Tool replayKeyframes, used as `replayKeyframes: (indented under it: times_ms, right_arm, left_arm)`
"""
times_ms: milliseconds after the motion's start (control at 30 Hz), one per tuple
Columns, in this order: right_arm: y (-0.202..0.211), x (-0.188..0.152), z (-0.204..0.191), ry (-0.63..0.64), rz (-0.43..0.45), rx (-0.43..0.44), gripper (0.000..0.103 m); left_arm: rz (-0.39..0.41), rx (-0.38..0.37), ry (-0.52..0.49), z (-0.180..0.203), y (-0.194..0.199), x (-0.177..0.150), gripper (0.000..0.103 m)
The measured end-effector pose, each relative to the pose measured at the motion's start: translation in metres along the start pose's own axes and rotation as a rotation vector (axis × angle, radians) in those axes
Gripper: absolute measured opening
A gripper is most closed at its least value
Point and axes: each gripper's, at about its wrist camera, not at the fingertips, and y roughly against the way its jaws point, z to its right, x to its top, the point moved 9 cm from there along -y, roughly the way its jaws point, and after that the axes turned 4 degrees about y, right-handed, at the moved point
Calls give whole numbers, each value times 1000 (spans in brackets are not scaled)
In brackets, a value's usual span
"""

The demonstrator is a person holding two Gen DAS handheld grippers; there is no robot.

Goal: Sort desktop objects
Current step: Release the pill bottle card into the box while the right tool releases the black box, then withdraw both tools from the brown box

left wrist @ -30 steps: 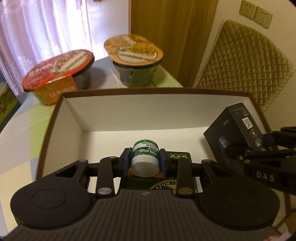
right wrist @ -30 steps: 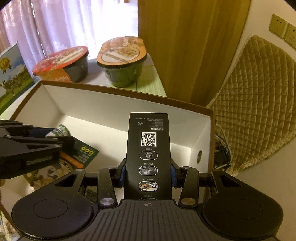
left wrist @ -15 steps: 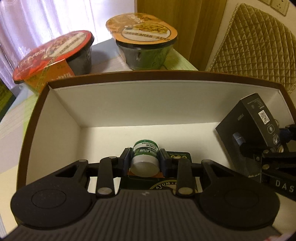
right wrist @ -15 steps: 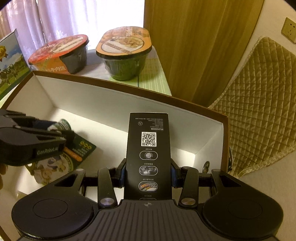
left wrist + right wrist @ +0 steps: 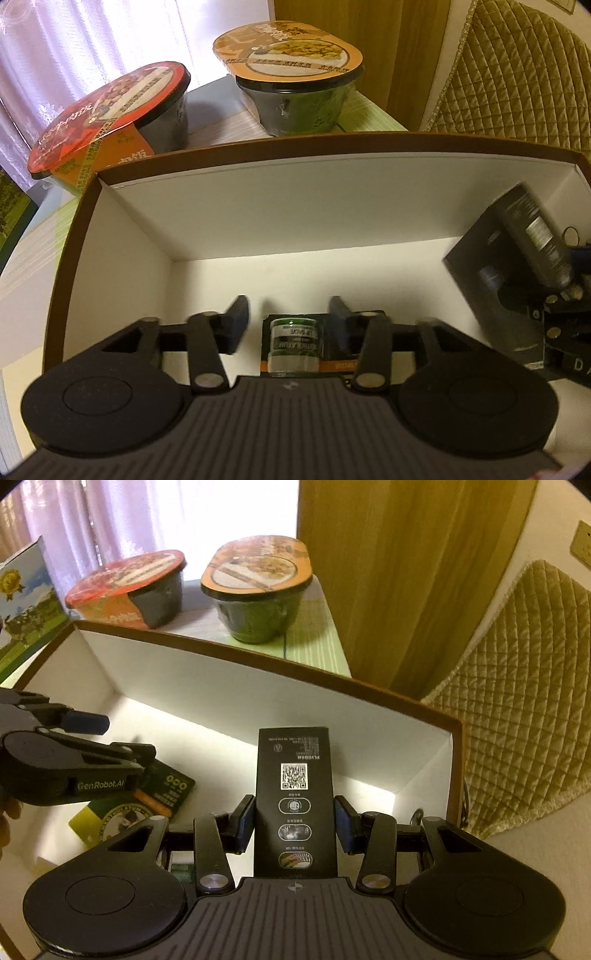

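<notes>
We have our small green-capped white balm jar lying on its green card inside the white-lined brown cardboard box, so our left gripper stands spread, released. Our right gripper, jaws slightly apart, flanks the tall black carton near the box's right wall.

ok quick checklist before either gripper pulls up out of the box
1. Left gripper open: ok, its fingers stand apart on both sides of the green balm jar.
2. Jar released: ok, it lies on the green card inside the box, clear of both pads.
3. Right gripper open: ok, a gap shows between each pad and the black carton.
4. Carton settled on the box floor: cannot tell, its base is hidden.
5. Grippers clear of each other: ok, space shows between them in the right wrist view.
6. Noodle bowls outside the box: ok, both stand behind its far wall.
</notes>
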Motion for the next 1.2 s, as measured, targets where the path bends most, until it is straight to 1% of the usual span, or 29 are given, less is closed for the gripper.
replayKeyframes:
  times_ms: [33,67,100,133,200,267,333,367,433,533,733,867,1200]
  right_arm:
    - [2,1,-1,3,6,1,52]
    - [5,2,-1,7,12,10,56]
    - [8,3,-2,7,23,15,64]
    - [12,3,-3,6,37,20,68]
    - [18,3,-5,11,43,29,71]
    - [25,1,-6,11,55,34,78]
    - [33,-1,-8,14,66,38,88]
    - [37,-3,-10,16,76,40,90]
    - [46,-6,-12,21,88,47,95]
    - [59,-12,-16,20,104,48,101]
    - [83,-29,-18,-2,124,50,101]
    - [99,-39,-19,-26,134,52,101]
    - [136,-59,-34,-48,170,43,101]
  left_arm:
    - [2,-1,0,-1,1,0,51]
    - [3,-1,0,-2,4,0,53]
    - [2,0,-1,-3,6,0,55]
    - [4,-3,-2,-3,9,1,56]
    - [15,-12,-2,-4,17,1,67]
    - [27,-11,-8,-5,26,1,71]
    - [37,-7,-19,-6,35,0,76]
    - [41,-4,-21,-7,39,-2,79]
    - [53,-10,-24,-7,48,-5,82]
    - [59,-19,-22,-9,61,-11,86]
    - [84,-31,-12,-13,89,-25,89]
    - [105,-34,10,-16,109,-34,94]
    - [162,-6,39,-24,158,-57,94]
